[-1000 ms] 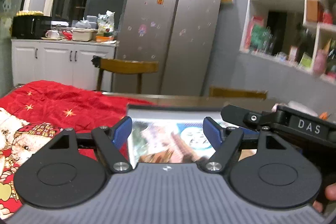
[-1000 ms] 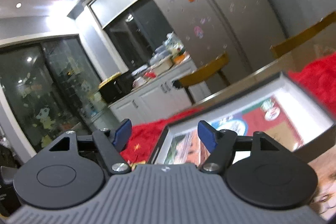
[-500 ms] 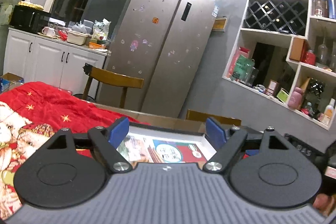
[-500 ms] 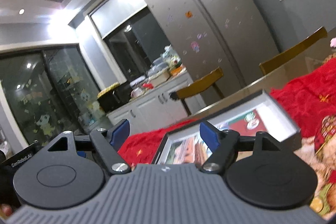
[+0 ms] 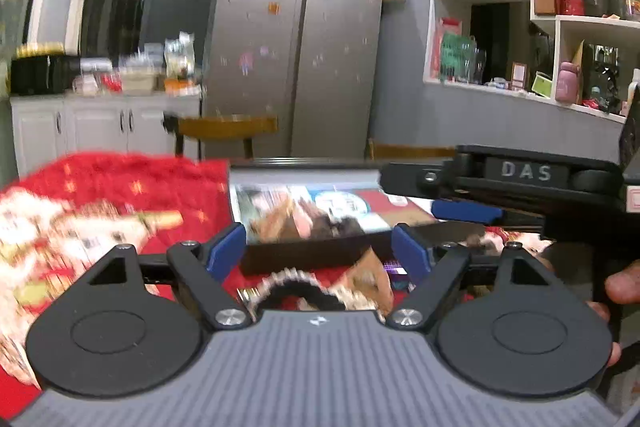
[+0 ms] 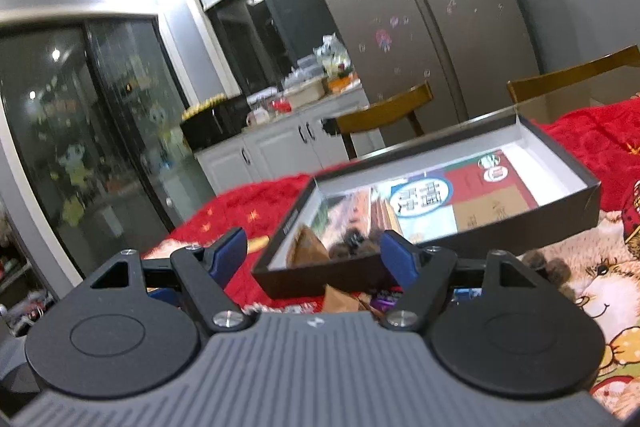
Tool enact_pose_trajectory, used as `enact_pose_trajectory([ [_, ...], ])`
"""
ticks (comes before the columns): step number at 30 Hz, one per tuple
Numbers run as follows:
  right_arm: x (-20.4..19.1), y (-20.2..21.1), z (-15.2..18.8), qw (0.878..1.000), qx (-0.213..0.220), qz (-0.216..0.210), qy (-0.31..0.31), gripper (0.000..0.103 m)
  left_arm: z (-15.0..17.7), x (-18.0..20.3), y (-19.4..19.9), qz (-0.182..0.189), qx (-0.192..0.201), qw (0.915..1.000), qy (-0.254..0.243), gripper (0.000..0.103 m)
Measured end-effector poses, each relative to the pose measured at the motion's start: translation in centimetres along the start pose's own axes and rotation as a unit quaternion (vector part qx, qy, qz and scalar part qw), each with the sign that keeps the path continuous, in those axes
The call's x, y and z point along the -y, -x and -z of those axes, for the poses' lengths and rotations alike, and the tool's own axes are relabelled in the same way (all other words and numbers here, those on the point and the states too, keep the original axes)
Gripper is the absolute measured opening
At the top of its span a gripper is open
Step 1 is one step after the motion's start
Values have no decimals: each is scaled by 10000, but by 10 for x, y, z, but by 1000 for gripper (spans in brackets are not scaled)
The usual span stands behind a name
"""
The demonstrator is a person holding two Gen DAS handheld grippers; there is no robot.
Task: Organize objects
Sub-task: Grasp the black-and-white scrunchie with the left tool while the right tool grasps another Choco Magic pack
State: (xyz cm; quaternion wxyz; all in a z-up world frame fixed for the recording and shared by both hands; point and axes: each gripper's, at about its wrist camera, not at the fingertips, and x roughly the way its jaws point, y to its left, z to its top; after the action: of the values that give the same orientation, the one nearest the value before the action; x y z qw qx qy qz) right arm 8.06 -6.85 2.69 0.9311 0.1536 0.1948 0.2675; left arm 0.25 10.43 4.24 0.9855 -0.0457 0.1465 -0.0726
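Observation:
A shallow black box (image 6: 588, 203) with a white inside lies on the red cloth; a colourful printed sheet (image 6: 432, 203) lines its floor and small brown and dark items sit at its near end. The box also shows in the left wrist view (image 5: 304, 259). My left gripper (image 5: 319, 251) is open and empty, just short of the box's near wall. My right gripper (image 6: 313, 255) is open and empty over the near corner. Small wrapped items (image 5: 360, 287) lie on the cloth in front of the box. The right gripper's body (image 5: 520, 183) crosses the left wrist view at the right.
A red printed cloth (image 6: 592, 267) covers the table. Wooden chairs (image 6: 384, 111) stand behind it. A grey fridge (image 5: 296, 47), white cabinets (image 5: 92, 123) with clutter on top, and wall shelves (image 5: 560, 19) fill the background.
Both grippers have tilted down and moved toward the box's near edge. The small items in front of the box have come into view. Both stay open.

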Motion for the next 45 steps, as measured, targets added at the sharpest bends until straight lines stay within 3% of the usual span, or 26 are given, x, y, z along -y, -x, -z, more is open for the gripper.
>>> enact_pose_trajectory([
  [6,7,-14,11,9993,-381,-41,-6,83,8,-13,-25,-193,-419,9984,339,82],
  [12,13,-26,27,9970,-738,-70,-232,83,13,-23,-45,-393,-918,9938,480,61],
  [17,10,-29,30,9962,-852,-98,-157,82,14,-29,-53,-463,-1097,9912,578,60],
  [20,11,-31,32,9956,-920,-60,-160,77,16,-28,-59,-534,-1262,9889,577,51],
  [26,10,-40,30,9940,-1082,56,-137,67,16,-29,-60,-478,-1254,9892,586,45],
  [34,16,-43,30,9926,-1180,197,-207,48,16,-29,-58,-437,-1192,9901,596,20],
  [45,16,-40,30,9933,-1112,258,-195,37,17,-30,-57,-555,-1172,9896,618,14],
])
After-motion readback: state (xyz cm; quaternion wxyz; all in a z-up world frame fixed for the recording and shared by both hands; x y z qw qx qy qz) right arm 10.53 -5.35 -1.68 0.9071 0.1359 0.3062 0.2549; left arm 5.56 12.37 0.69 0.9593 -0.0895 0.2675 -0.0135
